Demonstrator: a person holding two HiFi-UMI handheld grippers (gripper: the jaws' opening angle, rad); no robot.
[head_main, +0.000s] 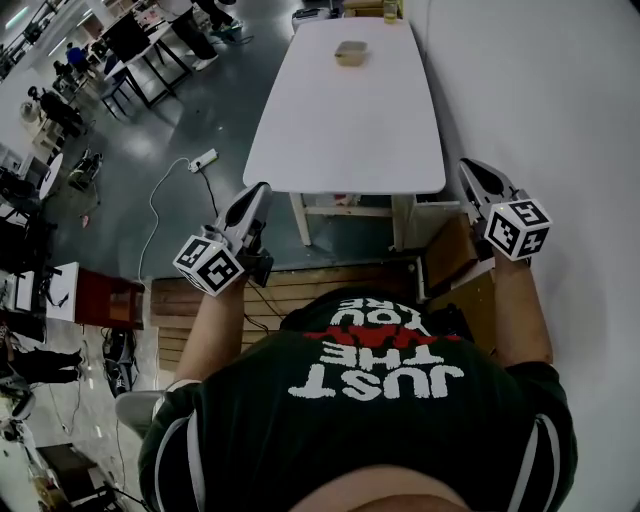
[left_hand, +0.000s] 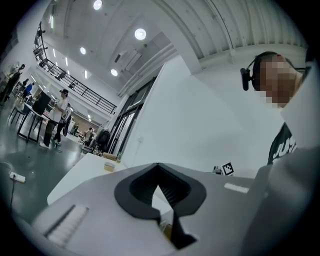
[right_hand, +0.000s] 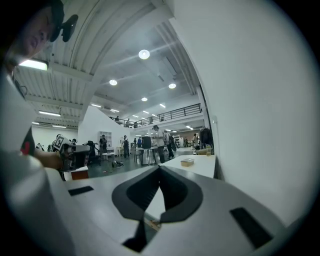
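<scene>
A long white table (head_main: 340, 120) stands ahead of me, and a small tan container (head_main: 350, 52) sits near its far end. My left gripper (head_main: 262, 188) hangs in the air short of the table's near left corner, shut on nothing. My right gripper (head_main: 467, 165) hovers just past the near right corner, close to the wall, also shut and holding nothing. In the left gripper view the jaws (left_hand: 158, 167) meet at their tips, with the container (left_hand: 109, 166) far off. The right gripper view shows its jaws (right_hand: 159, 167) closed too, the container (right_hand: 187, 162) beyond them.
A white wall (head_main: 560, 100) runs along the right side. A wooden pallet (head_main: 300, 290) lies under me and a brown box (head_main: 452, 250) stands at the right. A power strip (head_main: 203, 159) with its cable lies on the grey floor. Desks and people (head_main: 130, 50) fill the far left.
</scene>
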